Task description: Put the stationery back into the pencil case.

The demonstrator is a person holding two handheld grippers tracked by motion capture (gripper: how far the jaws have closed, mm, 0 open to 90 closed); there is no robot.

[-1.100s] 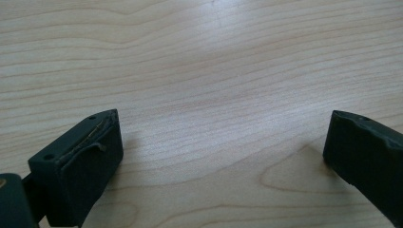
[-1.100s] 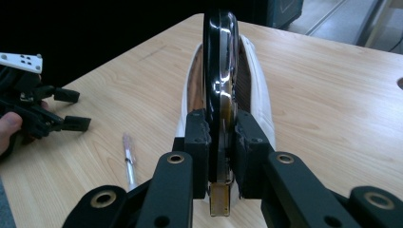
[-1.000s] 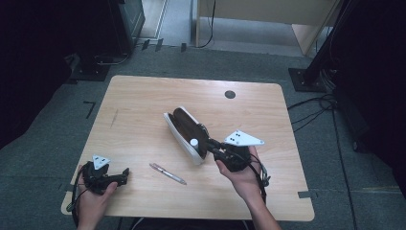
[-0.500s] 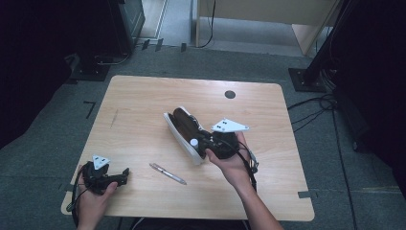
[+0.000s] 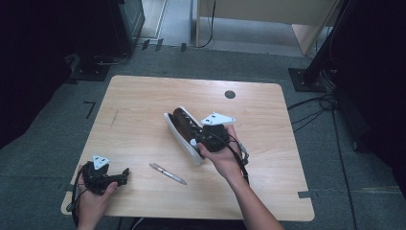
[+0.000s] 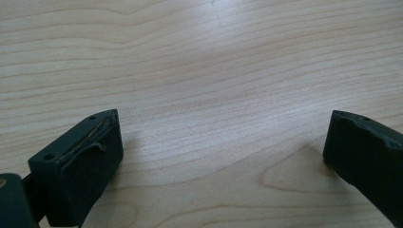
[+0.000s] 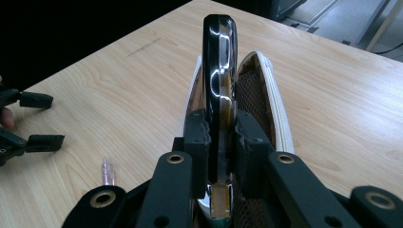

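Jaws of the right gripper (image 7: 219,142) are clamped on a glossy black phone (image 7: 218,71) above the pouch (image 7: 266,90); the left gripper (image 6: 223,156) is held open.

A light wooden surface (image 5: 143,105) with rounded corners is standing on a grey carpeted floor (image 5: 335,163). A dark round grommet hole (image 5: 230,94) is sitting near the far edge of the surface. A pen (image 5: 167,173) is lying flat toward the near edge, angled, with bare wood around it. Dark equipment bases (image 5: 98,67) are resting on the floor beyond the far left corner, and black cables (image 5: 311,112) are trailing across the floor at the right.
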